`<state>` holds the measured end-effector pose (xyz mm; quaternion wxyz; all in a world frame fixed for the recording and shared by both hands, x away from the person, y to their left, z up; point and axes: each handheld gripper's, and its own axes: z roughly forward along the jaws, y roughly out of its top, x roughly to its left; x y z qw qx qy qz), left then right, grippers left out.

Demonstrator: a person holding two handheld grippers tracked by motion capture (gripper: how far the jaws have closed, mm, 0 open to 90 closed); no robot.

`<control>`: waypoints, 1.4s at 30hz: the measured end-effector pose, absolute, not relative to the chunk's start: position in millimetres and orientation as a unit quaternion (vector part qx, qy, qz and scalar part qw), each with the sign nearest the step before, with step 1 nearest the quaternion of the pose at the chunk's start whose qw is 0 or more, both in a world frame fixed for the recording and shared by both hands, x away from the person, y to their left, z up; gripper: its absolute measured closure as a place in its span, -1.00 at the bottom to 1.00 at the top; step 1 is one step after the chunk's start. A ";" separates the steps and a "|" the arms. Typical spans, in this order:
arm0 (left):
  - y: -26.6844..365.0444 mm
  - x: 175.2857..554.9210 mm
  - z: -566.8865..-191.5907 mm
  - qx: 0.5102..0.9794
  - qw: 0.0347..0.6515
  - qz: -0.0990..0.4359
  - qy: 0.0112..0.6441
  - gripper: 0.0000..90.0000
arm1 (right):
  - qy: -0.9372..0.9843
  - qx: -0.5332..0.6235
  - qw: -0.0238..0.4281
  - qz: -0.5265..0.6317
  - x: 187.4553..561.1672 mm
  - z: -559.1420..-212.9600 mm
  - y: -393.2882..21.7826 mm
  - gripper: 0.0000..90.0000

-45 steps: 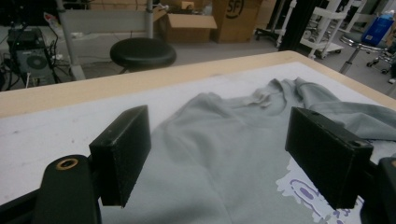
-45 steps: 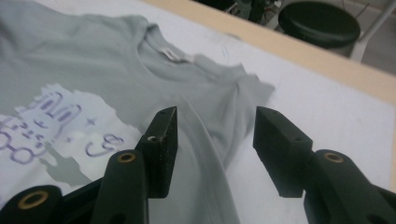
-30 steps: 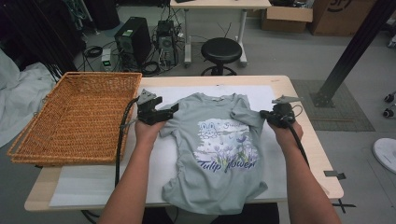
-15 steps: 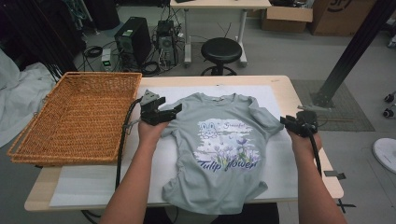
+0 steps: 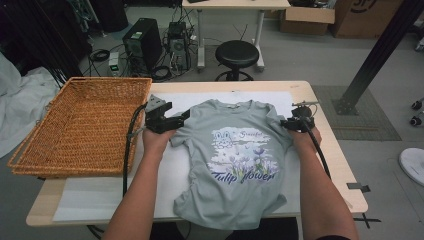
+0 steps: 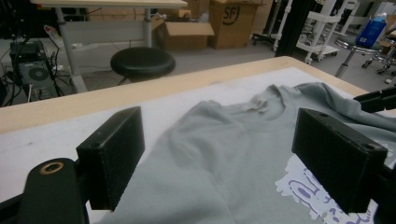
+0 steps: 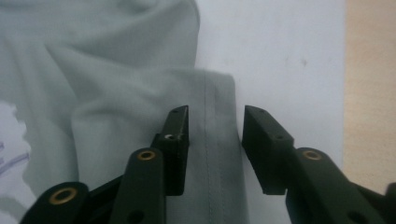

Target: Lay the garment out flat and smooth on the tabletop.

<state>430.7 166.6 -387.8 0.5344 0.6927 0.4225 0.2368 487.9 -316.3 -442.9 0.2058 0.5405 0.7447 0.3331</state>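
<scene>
- The right gripper (image 5: 294,123) has swung out past the table edge and come back in, and now sits low over the right sleeve of the pale grey-green printed cotton T-shirt (image 5: 240,165); half a second ago it hung well off to the side.
- Its jaws have just been closing: in the right gripper view the sleeve hem (image 7: 212,154) lies between the two black pads, which stand a little apart and do not pinch it yet (a fresh grab looks to be coming).
- The left gripper (image 5: 172,121) has not shifted; its jaws gape wide around the left shoulder fabric, the cloth lying slack between them, not gripped.
- The shirt lies front-up on the white mat (image 5: 100,195) over the light wooden table (image 5: 330,150), its hem hanging off the near edge, so I judge the spreading or folding has barely begun.
- Count: one T-shirt, two grippers, one woven wicker basket (image 5: 75,125) at the left, one black round stool (image 5: 236,52) beyond the table.
</scene>
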 end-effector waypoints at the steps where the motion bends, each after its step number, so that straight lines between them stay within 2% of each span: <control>1: 166.8 430.6 -387.7 0.693 0.534 0.238 0.422 -0.61 | 0.745 0.536 0.211 0.336 485.7 -443.8 -314.8 0.89; 8: 166.7 429.4 -385.4 0.689 0.539 0.240 0.420 -0.61 | 0.752 0.526 0.246 0.311 475.3 -434.0 -319.0 0.94; 10: 168.2 429.5 -384.9 0.688 0.540 0.241 0.421 -0.61 | 0.717 0.563 0.278 0.303 463.9 -421.5 -345.4 0.93; 13: 170.4 430.6 -385.6 0.687 0.537 0.244 0.425 -0.60 | 0.702 0.583 0.280 0.298 457.4 -418.4 -357.6 0.91; 14: 170.7 431.0 -386.1 0.685 0.537 0.243 0.428 -0.60 | 0.697 0.590 0.284 0.292 454.0 -417.9 -361.1 0.85; 16: 170.3 431.4 -386.6 0.685 0.538 0.242 0.428 -0.61 | 0.676 0.605 0.303 0.291 446.4 -416.9 -364.2 0.56; 23: 171.5 431.0 -385.2 0.680 0.539 0.250 0.430 -0.63 | 0.703 0.557 0.298 0.326 451.4 -411.4 -346.8 0.30; 33: 168.2 437.4 -389.5 0.687 0.518 0.226 0.456 -0.65 | 0.733 0.532 0.264 0.331 458.4 -424.0 -326.0 0.23; 38: 152.6 456.3 -387.6 0.714 0.495 0.210 0.448 -0.65 | 0.744 0.506 0.273 0.341 449.1 -413.4 -317.2 0.13; 42: 135.8 487.4 -390.0 0.733 0.477 0.185 0.448 -0.66 | 0.748 0.489 0.285 0.346 436.9 -402.3 -313.1 0.13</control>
